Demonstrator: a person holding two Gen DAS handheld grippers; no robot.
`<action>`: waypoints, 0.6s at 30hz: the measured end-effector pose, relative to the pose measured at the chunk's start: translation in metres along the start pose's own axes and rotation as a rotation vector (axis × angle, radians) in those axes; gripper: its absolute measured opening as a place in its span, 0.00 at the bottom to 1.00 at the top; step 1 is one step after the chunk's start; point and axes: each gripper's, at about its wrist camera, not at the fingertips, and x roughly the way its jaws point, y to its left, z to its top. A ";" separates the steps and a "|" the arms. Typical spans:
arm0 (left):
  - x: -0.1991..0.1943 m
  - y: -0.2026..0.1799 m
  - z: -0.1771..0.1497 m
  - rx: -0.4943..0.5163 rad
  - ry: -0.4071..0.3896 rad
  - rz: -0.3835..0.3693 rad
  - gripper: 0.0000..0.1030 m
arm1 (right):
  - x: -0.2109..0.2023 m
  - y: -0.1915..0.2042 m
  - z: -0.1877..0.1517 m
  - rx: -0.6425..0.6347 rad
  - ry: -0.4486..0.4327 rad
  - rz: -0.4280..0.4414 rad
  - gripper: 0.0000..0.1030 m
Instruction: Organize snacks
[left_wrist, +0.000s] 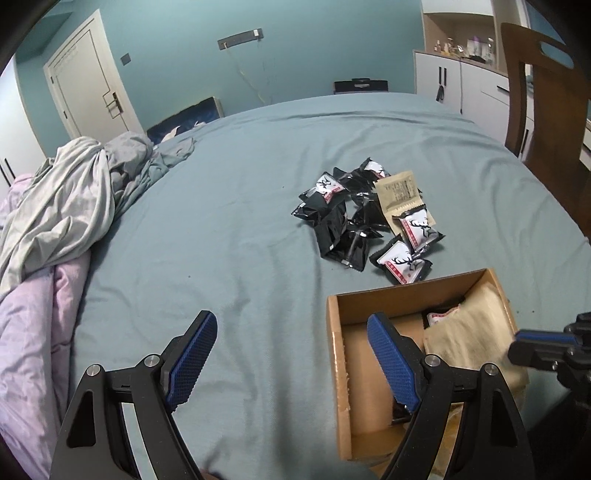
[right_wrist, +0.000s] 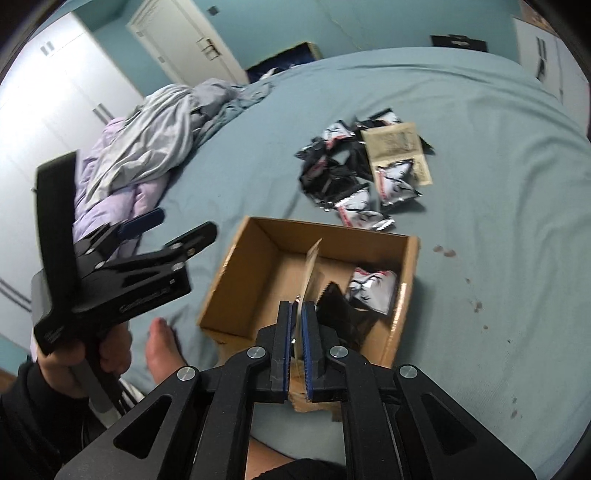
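The right hand-held gripper (right_wrist: 297, 332) is clamped on the edge of a thin tan sachet (right_wrist: 312, 271), which stands on edge between the blue pads, its free end up over the open cardboard box (right_wrist: 236, 295). The risk, as I judge it, lies in the release: the sachet is flat and light, so it could stick to a pad or tip against the box's near wall and slide out onto the bed sheet (right_wrist: 480, 184) if the jaws part while the gripper is this close to the rim. The box is shallow-walled and sits on soft bedding, so a nudge from either gripper could shift or tilt it.

The left hand-held gripper (left_wrist: 291, 363) is wide open and holds nothing; its right finger (left_wrist: 393, 363) hangs over the box's left wall, its left finger (left_wrist: 192, 360) over bare sheet.

Inside the box lie a black-and-white deer-print packet (right_wrist: 371, 290) against the far right corner and a black packet (right_wrist: 340, 306) just beside the right gripper's tip. The loose pile of snack packets (left_wrist: 354, 218), with another tan sachet (left_wrist: 399, 194) among them, lies on the bed just beyond the box, well apart from both grippers.
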 end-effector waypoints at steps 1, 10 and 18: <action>0.000 0.000 0.000 0.000 0.000 0.000 0.82 | 0.000 -0.002 0.003 0.014 -0.002 -0.005 0.13; 0.002 0.008 0.001 -0.035 0.018 0.017 0.82 | -0.029 -0.018 0.002 0.150 -0.159 -0.058 0.64; 0.003 0.011 0.003 -0.042 0.030 0.048 0.82 | -0.043 -0.022 -0.007 0.219 -0.232 -0.248 0.68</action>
